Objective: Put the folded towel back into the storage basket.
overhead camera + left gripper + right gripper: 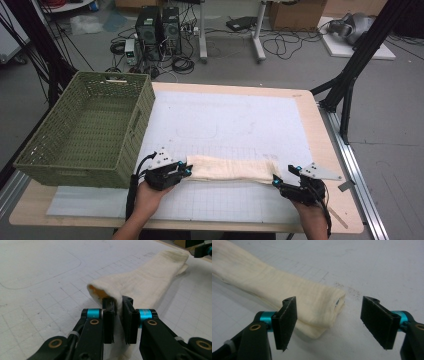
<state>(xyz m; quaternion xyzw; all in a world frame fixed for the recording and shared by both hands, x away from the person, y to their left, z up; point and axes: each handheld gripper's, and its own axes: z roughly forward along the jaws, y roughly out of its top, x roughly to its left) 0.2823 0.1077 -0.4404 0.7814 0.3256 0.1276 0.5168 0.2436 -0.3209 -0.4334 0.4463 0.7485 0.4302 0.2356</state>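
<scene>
Two grippers at folded cream cloth (232, 170): left gripper (119, 315) pinches its end, right gripper (329, 320) jaws spread apart.

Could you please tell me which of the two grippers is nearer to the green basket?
The left. The left gripper sits just beside the green basket's near right corner, clamped on the cream cloth's end; the right gripper is open at the cloth's far end, farther right.
</scene>
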